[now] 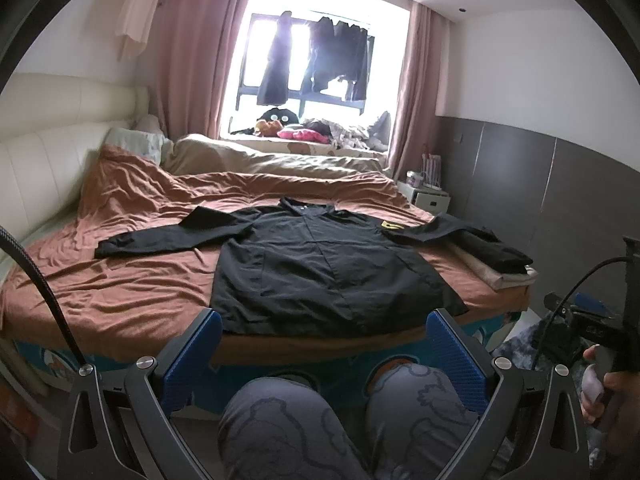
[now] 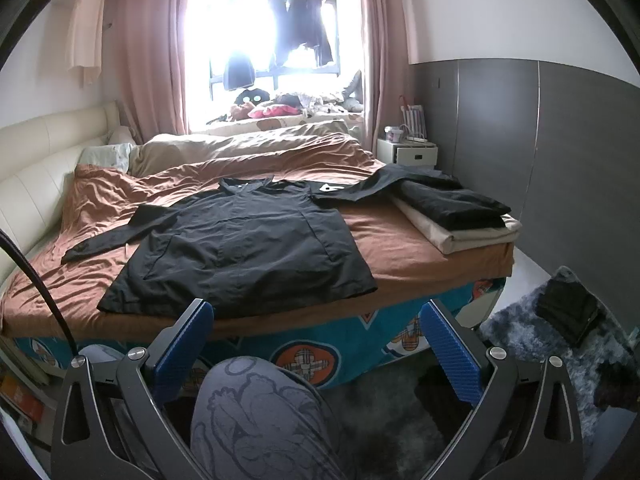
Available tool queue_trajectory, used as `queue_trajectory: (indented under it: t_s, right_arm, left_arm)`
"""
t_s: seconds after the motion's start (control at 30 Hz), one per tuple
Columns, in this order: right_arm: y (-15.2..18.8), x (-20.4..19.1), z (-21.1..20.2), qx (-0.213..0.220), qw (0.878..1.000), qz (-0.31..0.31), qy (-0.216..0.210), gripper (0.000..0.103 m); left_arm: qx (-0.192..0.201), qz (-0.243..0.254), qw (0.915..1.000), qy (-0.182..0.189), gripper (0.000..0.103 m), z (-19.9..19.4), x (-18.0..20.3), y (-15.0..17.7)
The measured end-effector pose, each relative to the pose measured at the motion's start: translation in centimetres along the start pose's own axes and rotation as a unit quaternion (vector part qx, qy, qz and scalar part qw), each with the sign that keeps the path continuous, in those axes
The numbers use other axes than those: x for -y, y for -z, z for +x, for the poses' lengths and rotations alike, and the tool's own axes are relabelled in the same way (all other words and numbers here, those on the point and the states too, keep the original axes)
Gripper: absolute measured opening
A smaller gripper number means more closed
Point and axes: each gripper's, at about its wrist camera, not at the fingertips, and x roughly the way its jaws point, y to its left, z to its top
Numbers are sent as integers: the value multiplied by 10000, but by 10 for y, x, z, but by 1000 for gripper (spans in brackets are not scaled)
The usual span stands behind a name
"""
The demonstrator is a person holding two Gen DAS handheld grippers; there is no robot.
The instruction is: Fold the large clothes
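Left wrist: black jacket (image 1: 320, 264) flat on bed (image 1: 120, 280), sleeves spread.

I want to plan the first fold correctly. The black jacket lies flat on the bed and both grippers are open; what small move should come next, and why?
Probably bring the left gripper forward to the left sleeve, to fold it in. The black jacket lies spread flat on the brown sheet with both sleeves out. Both grippers, the right gripper too, are empty and short of the bed edge.
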Motion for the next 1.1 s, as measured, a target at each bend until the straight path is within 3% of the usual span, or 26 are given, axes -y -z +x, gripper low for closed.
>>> queue_trajectory:
  t_s: [1.1]
  right_arm:
    - [-5,0,-8,24,9999,117,93,103]
  left_arm:
    - [150,44,9999,-38,103,-10,-5,-7]
